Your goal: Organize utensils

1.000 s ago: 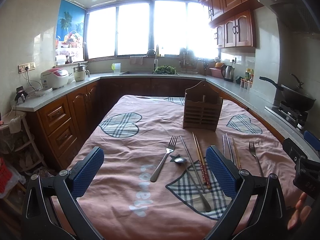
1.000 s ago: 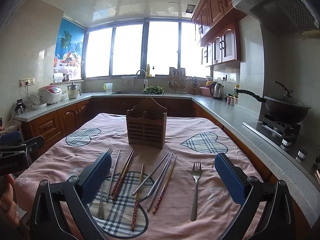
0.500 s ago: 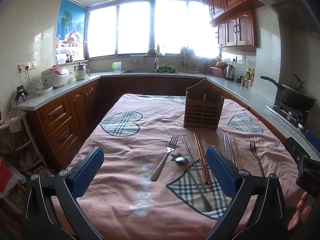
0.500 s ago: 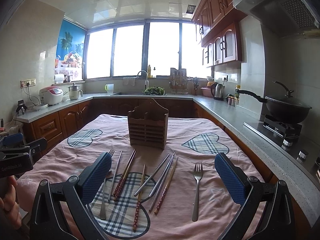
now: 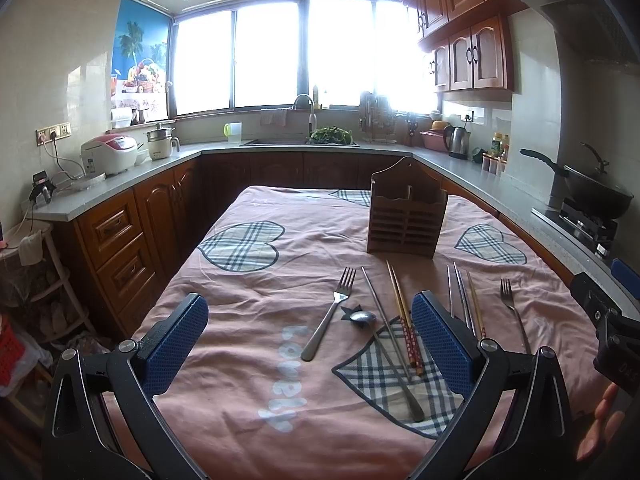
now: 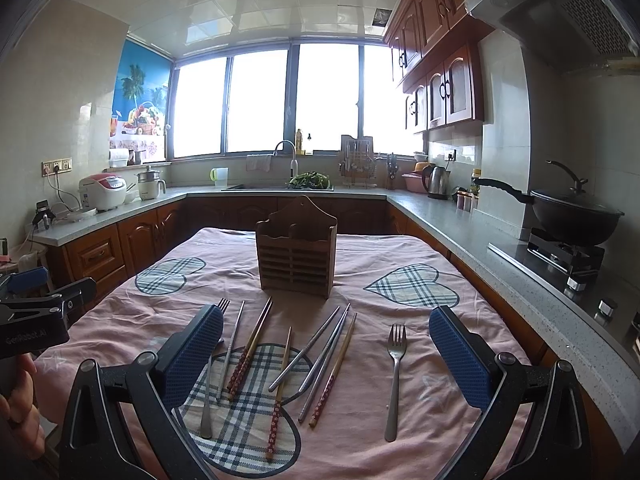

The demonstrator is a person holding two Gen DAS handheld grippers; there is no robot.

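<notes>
A wooden utensil holder (image 5: 406, 218) (image 6: 297, 258) stands upright on the pink-clothed table (image 5: 256, 280) (image 6: 408, 256). In front of it lie a fork (image 5: 330, 312), a spoon (image 5: 386, 354), wooden chopsticks (image 5: 404, 316) (image 6: 250, 350), metal chopsticks (image 6: 324, 346) and a second fork (image 6: 395, 376) (image 5: 514, 312). My left gripper (image 5: 310, 342) hovers open over the near left of the table, with the first fork between its pads. Open too, my right gripper (image 6: 326, 354) hangs above the spread of chopsticks. Neither holds anything.
Counters wrap the room, with a rice cooker (image 5: 109, 154), a sink (image 5: 300, 142), a kettle (image 6: 437, 181) and a black wok (image 6: 576, 216) on a stove at right. A hand (image 6: 18, 408) holds the other gripper at the frame edge.
Both grippers have drifted slightly; the right one has tilted up a little, so the holder sits lower in its view. Nothing was grasped.
</notes>
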